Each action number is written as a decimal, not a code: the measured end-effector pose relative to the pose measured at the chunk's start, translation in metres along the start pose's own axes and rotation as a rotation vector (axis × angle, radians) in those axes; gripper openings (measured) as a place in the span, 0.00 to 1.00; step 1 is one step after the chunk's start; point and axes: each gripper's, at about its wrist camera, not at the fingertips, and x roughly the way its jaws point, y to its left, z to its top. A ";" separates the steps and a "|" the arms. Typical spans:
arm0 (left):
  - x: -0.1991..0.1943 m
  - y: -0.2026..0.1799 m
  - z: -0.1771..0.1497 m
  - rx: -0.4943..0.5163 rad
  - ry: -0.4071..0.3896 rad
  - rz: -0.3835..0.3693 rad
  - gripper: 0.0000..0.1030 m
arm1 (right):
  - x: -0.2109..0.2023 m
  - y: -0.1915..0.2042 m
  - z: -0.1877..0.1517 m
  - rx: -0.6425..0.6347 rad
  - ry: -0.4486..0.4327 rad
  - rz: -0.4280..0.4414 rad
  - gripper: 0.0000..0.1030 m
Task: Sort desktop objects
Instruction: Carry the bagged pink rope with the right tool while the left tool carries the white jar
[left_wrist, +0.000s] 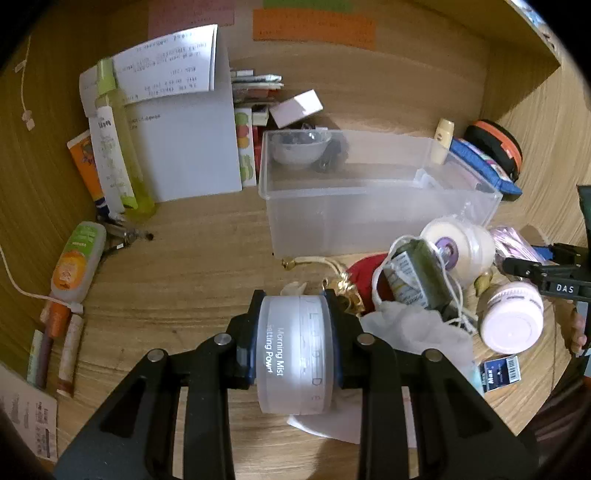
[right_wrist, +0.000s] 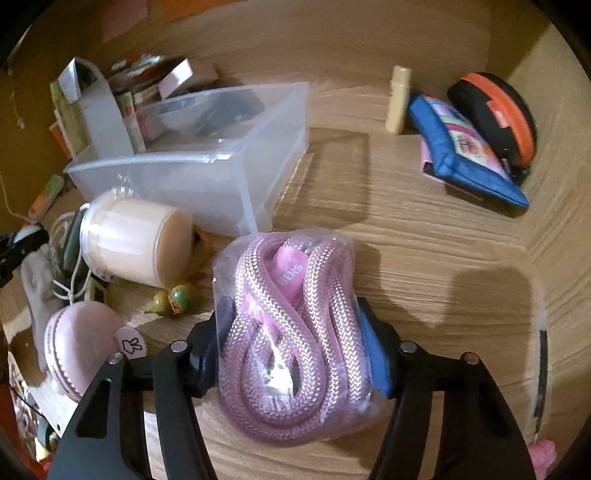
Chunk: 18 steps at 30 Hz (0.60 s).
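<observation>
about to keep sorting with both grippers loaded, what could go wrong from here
1. The left gripper pinches the round powder jar by its flat ends; the smooth plastic could slip or roll out.
2. The right gripper squeezes the bagged pink rope through a slick, soft bag, so it may sag or slide free.
3. The clear plastic bin is hemmed in by clutter; a cream jar lies on its side beside it and could get knocked and roll.
</observation>
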 end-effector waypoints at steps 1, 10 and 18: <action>-0.001 0.000 0.001 0.001 -0.004 -0.001 0.28 | -0.003 -0.001 -0.001 0.005 -0.009 0.000 0.58; -0.018 0.003 0.005 -0.023 -0.049 -0.006 0.28 | -0.044 -0.007 -0.001 0.055 -0.106 0.004 0.58; -0.029 0.005 0.016 -0.049 -0.093 -0.020 0.28 | -0.070 -0.008 0.009 0.074 -0.174 0.035 0.58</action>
